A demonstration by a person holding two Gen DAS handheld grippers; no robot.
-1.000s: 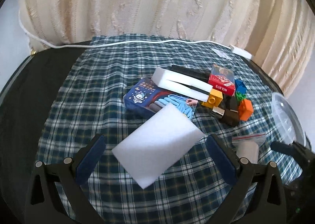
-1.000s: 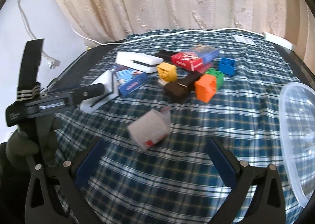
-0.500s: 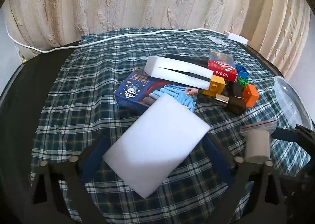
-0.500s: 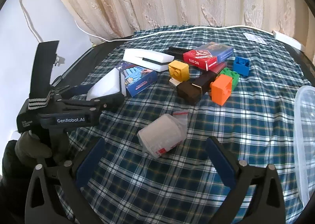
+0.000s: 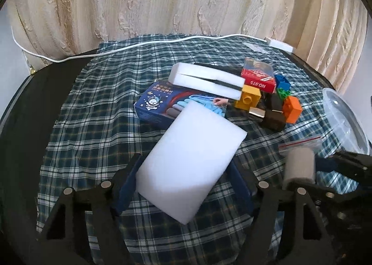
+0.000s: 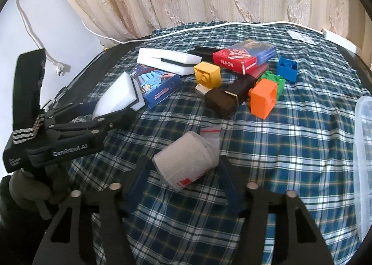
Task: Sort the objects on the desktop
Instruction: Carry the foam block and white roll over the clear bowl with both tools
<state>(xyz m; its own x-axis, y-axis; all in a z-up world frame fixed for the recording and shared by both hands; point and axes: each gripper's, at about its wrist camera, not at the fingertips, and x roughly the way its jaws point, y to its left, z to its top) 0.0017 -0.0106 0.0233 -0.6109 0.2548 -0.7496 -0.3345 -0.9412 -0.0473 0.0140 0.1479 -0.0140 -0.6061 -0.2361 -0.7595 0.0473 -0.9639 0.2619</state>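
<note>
Two hand-held grippers have just been closing, the left hand-held gripper (image 5: 184, 186) clamped on the white sponge (image 5: 193, 160) and the right hand-held gripper (image 6: 183, 182) squeezing the bagged roll (image 6: 186, 160), whose label is unreadable, both near on the surface (image 6: 290, 148).

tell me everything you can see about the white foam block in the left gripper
The white foam block is a flat rectangular slab of plain, soft-looking sponge. It sits angled between the blue pads of the left gripper, which has just been closing on it. Its far corner overlaps the blue glove box, above the plaid cloth.
</note>
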